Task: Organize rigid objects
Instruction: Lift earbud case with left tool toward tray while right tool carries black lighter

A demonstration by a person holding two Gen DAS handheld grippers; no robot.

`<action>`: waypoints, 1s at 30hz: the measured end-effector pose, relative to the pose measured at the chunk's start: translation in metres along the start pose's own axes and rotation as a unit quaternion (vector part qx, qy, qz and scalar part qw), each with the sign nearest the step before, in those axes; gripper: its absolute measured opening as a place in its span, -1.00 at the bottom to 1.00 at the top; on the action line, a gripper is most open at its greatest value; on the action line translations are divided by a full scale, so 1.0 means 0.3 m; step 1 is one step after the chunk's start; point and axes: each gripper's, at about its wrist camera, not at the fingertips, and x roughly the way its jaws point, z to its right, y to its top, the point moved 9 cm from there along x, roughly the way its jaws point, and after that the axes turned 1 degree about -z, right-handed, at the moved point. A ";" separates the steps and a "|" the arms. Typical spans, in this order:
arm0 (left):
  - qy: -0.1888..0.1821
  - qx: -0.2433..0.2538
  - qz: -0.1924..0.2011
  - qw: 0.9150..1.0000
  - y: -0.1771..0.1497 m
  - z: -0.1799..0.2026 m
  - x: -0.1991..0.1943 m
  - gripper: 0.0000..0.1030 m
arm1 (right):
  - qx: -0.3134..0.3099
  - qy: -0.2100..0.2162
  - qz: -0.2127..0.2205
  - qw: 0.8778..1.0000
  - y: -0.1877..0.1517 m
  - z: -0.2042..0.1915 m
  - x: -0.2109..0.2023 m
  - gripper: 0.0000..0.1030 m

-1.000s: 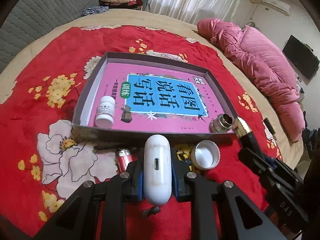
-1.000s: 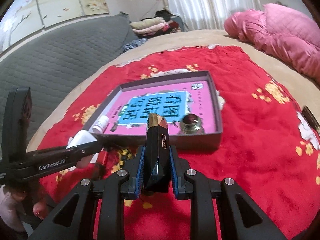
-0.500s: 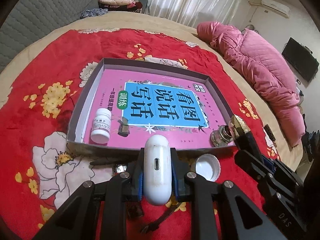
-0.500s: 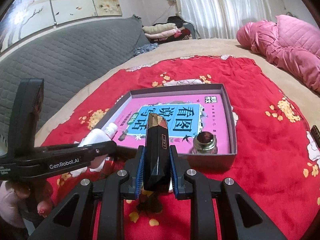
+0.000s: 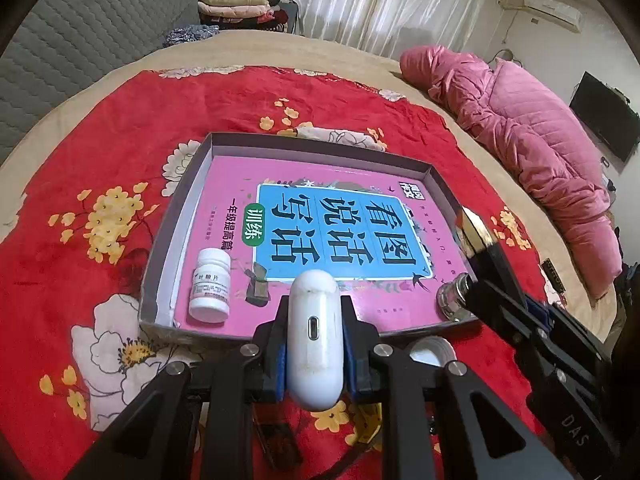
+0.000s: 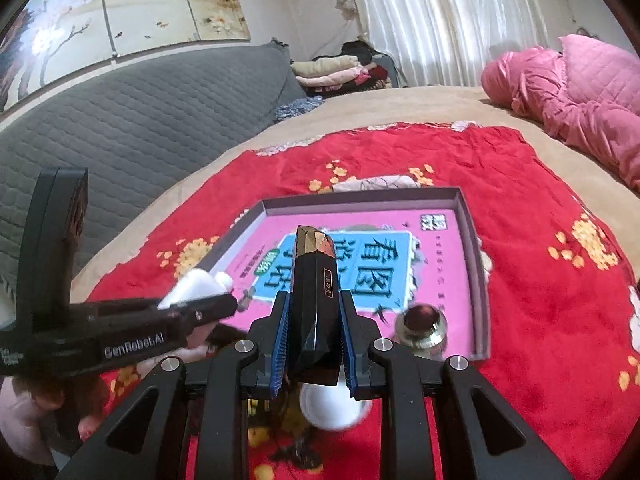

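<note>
Left hand-held gripper (image 5: 314, 344), marked "GenRobot.AI", clamps white earbud case (image 5: 314, 336), bottom centre. Right hand-held gripper (image 6: 314, 336) clamps black-gold box (image 6: 314, 300). Tray (image 5: 320, 142) mid-frame holds pink book (image 5: 332, 224) "看图说话写话", pill bottle (image 5: 211, 284).

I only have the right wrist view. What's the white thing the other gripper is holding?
Observer: The left gripper is shut on a white earbud case, charging port facing the camera.
Operator: What's behind its arm in the box?
Observer: A white pill bottle stands upright near the box's left wall.
Operator: Anything else there?
Observer: A small dark object lies on the pink book, right of the bottle.
</note>
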 end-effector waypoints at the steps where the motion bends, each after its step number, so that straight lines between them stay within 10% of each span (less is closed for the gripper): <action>1: 0.000 0.001 -0.001 1.000 0.005 0.000 0.003 -0.58 | -0.001 0.001 0.002 1.000 0.006 -0.002 0.008 -0.55; 30: 0.027 0.013 -0.007 1.000 0.085 0.008 0.088 -0.58 | -0.009 0.008 0.005 1.000 0.063 0.024 0.084 -0.55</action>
